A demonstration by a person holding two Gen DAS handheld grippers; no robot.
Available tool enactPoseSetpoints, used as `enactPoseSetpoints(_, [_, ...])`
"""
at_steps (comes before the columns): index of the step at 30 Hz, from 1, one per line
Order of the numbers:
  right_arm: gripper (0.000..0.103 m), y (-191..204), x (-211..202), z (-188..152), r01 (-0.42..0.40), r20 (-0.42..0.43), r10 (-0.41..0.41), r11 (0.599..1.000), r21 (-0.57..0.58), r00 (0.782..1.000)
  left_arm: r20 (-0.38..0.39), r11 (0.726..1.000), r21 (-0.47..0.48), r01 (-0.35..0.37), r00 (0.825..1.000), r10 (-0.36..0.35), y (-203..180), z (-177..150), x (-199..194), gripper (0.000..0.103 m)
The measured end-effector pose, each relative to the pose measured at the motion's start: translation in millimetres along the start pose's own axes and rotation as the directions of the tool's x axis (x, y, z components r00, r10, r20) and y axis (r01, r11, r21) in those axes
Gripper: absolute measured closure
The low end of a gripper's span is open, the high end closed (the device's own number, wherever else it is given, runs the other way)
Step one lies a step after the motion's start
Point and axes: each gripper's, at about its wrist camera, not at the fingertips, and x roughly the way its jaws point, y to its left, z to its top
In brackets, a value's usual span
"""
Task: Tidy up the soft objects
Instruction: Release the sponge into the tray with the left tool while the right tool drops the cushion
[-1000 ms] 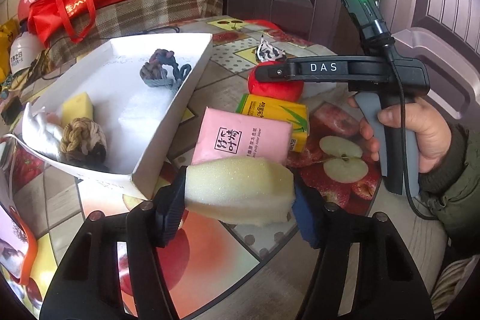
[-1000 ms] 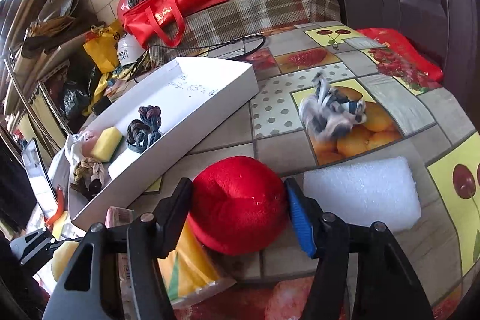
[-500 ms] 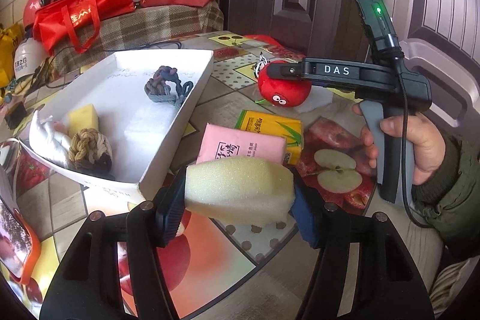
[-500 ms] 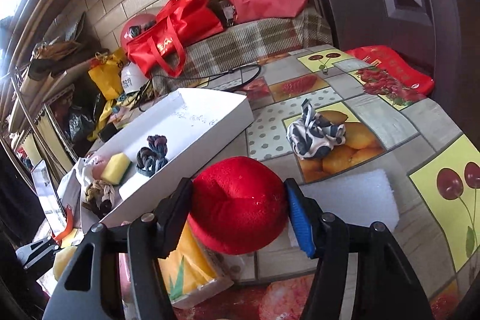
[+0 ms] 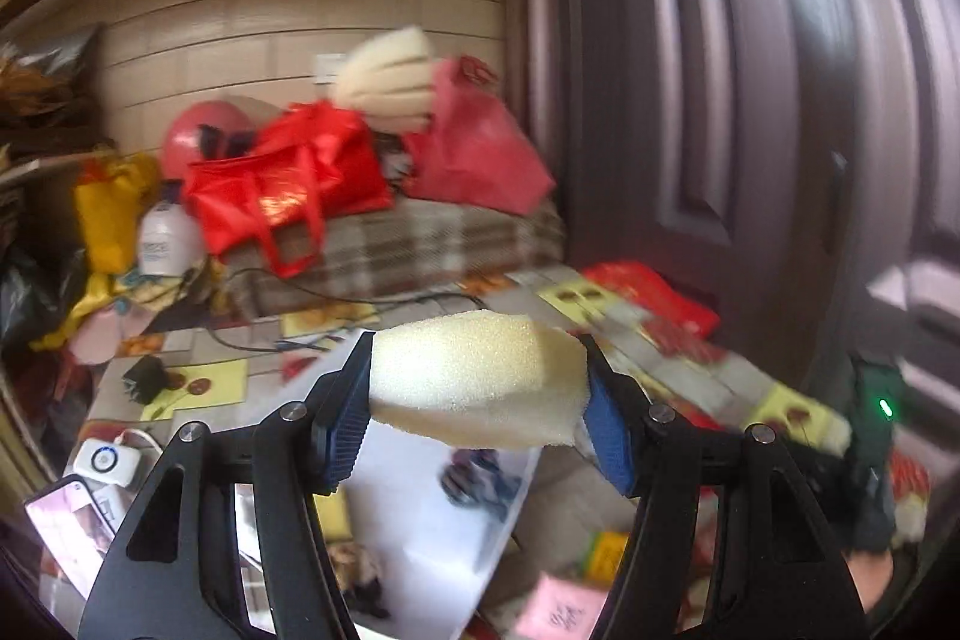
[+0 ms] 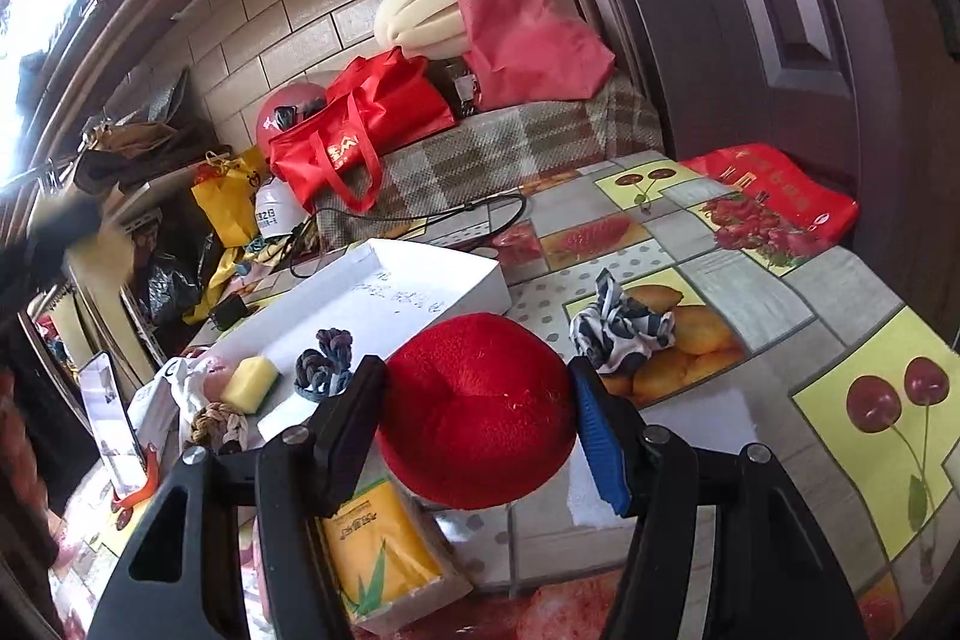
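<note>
Fruit-print table (image 6: 690, 244), white box (image 6: 420, 280), tissue pack (image 6: 384, 550)

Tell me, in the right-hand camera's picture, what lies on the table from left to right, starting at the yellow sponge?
Yellow sponge → dark knotted rope toy → red plush toy held in the jaws → black-and-white cloth → red packet.

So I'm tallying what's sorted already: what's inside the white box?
In the white box: a yellow sponge, a dark knotted rope toy, a tan rope knot and something pale and crumpled. The gripper finger hides its near end.
</note>
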Motion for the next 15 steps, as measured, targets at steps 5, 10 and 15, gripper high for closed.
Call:
enactPoseSetpoints(5, [0.041, 13.9, -12.8, 6.6, -0.015, 0.052, 0.017, 0.999, -0.03, 0.998, -0.015, 1.0, -0.017, -0.019, 1.0, 0.018, 16.8, -5.6, 2.9, 0.04])
enactPoseSetpoints(10, [0.041, 34.0, -27.6, 16.1, -0.055, 0.083, 0.06, 0.997, -0.056, 0.995, 0.0, 1.0, -0.017, -0.021, 1.0, 0.021, 16.8, -3.5, -3.9, 0.04])
enactPoseSetpoints(15, [0.041, 53.0, -41.9, 31.0, -0.069, 0.11, 0.08, 0.993, -0.1, 0.991, 0.008, 0.999, -0.019, -0.031, 0.999, 0.031, 16.6, -3.7, -7.8, 0.04])
